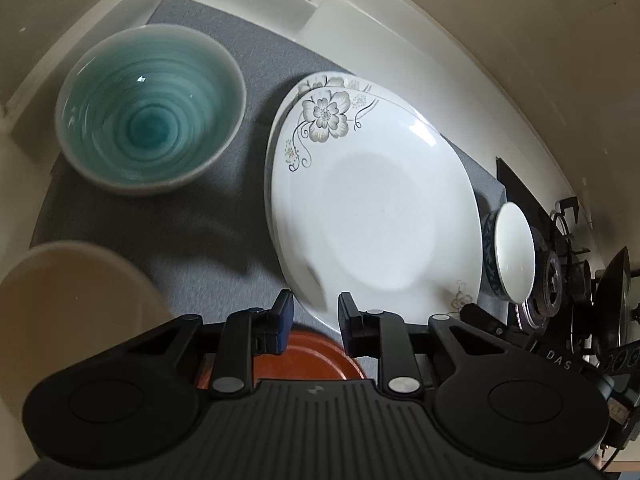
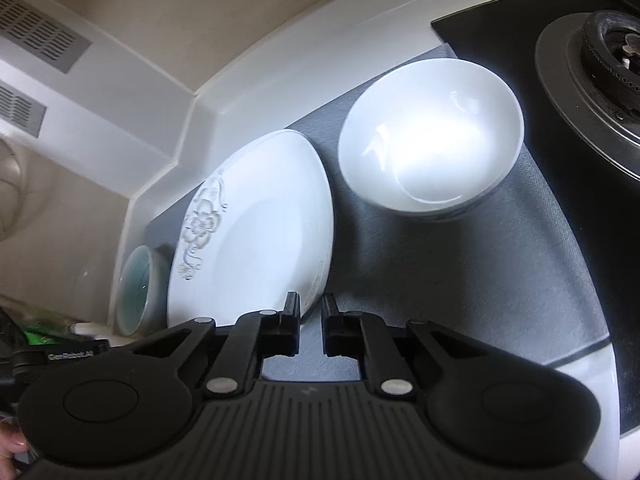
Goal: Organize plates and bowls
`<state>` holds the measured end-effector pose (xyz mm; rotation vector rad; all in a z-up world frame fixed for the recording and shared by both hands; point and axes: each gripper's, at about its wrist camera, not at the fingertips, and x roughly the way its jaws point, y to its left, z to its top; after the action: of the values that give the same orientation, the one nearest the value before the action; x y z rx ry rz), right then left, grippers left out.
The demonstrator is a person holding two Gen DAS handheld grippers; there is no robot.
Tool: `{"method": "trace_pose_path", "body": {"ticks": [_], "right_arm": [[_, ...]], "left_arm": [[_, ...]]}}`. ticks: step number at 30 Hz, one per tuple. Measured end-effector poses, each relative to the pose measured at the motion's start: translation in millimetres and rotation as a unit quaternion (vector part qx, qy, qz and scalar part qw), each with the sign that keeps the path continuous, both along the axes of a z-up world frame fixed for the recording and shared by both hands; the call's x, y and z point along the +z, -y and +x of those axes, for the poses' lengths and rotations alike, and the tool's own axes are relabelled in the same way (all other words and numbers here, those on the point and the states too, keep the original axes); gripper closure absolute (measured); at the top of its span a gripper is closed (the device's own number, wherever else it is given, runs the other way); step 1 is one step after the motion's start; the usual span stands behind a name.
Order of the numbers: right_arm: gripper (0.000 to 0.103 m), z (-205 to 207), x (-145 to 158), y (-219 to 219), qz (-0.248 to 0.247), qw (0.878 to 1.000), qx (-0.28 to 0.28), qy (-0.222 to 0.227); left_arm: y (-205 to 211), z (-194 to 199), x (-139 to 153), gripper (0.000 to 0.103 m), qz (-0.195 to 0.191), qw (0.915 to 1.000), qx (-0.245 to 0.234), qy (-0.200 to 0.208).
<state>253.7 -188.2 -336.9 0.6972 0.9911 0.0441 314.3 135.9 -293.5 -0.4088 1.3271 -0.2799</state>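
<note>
orange plate (image 1: 316, 356) half hidden behind left gripper (image 1: 315, 322), both grippers' jaws apart, empty; right gripper (image 2: 311, 330)

There are two white flower plates (image 1: 372, 208), one on top of the other. One orange plate (image 1: 316, 356) shows at the bottom of the left wrist view. There are three bowls: a teal bowl (image 1: 150, 108) at upper left, a cream bowl (image 1: 68, 304) at lower left, and a white bowl (image 2: 432, 136).
</note>
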Motion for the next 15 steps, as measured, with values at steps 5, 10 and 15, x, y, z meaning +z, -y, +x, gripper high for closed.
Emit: {"method": "trace_pose_path", "body": {"ticks": [5,10,15], "right_arm": [[0.092,7,-7,-4,-0.004,1.0,-0.007,-0.008],[0.091,12,-14,-10,-0.001,1.0,-0.008,-0.02],[0.087,3,-9,-3,0.012,1.0,-0.013,-0.01]], "left_arm": [[3,11,-5,0.077,0.009,0.9999,0.004,-0.004],[0,12,-10,0.078,0.013,0.9998,0.009,-0.007],[4,5,-9,0.077,0.033,0.9994,0.0,0.011]]}}
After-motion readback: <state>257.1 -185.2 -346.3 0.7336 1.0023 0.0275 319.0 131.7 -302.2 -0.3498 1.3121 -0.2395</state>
